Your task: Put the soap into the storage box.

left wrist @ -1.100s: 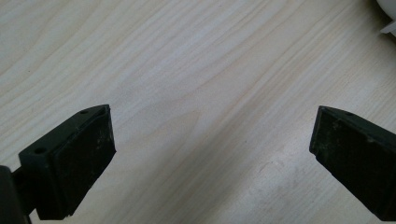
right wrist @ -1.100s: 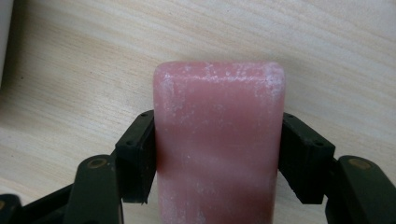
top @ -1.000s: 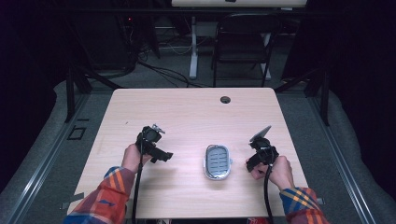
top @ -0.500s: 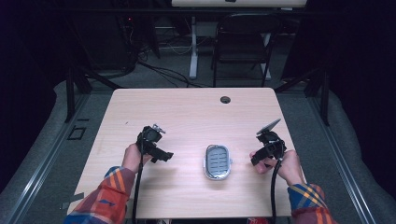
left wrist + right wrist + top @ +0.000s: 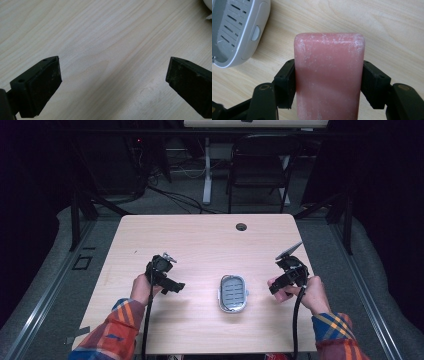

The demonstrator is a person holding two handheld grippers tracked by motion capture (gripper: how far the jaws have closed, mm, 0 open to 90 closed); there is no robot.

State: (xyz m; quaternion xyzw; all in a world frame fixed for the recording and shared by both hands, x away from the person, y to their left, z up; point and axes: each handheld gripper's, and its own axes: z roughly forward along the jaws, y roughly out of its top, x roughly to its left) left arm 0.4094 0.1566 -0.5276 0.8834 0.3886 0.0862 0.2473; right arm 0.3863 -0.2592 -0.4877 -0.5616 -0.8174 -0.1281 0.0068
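Your right gripper (image 5: 329,82) is clamped on a pink soap bar (image 5: 329,75), jaws tight on both sides. The grey soap dish (image 5: 233,292) sits mid-table, just left of it and probably empty. Your left gripper (image 5: 113,85) is wide open over bare table (image 5: 100,37).

Parted tongs (image 5: 113,85) over wooden table (image 5: 105,37)

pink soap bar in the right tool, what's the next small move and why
Probably carry the right tool leftward until the pink soap bar is over the grey soap dish. The bar is clamped between both jaws, and the slotted dish lies open-side up on the table off to the tool's side, not under it. The left tool is open over bare wood, away from the dish.
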